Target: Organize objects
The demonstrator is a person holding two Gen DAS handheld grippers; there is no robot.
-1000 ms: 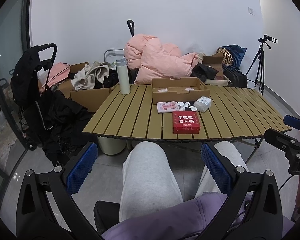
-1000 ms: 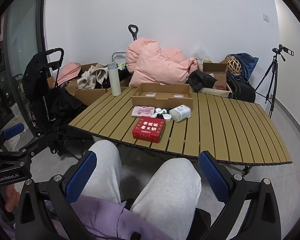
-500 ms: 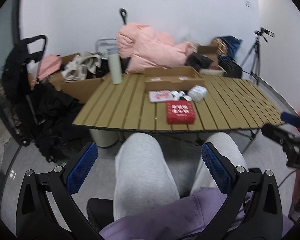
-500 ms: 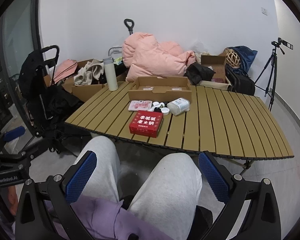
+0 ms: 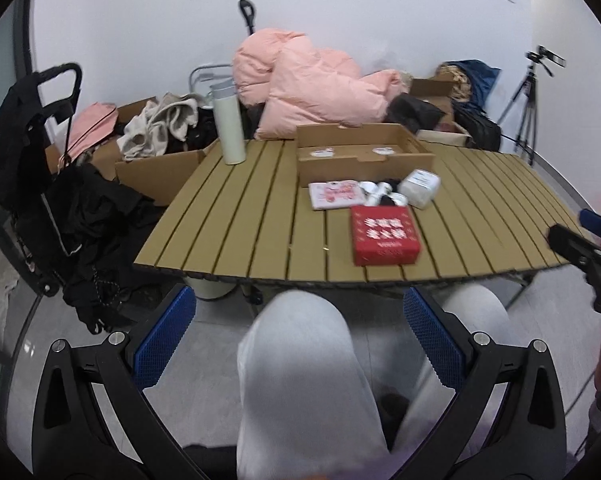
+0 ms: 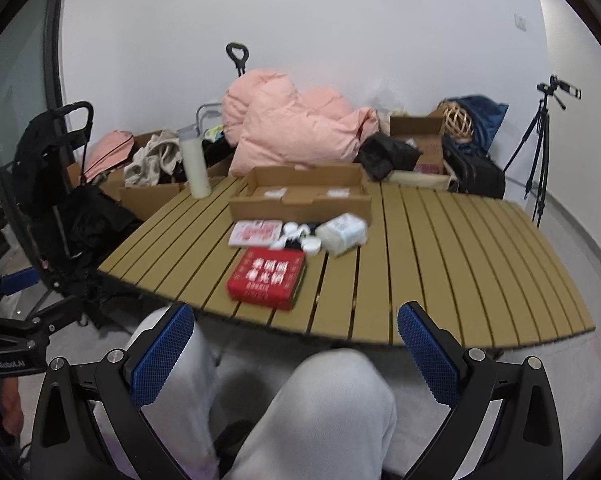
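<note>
Tongs in both hands gape wide, empty, above the knees: left tongs (image 5: pixel 300 336), right tongs (image 6: pixel 296 344). Ahead, the red box (image 6: pixel 266 276) sits near the table (image 6: pixel 460 264) edge; a clumsy reach could knock it off.

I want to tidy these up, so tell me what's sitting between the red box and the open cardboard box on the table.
Both wrist views show a flat pink packet, several small white containers and a white wrapped pack between the red box and the cardboard box.
</note>
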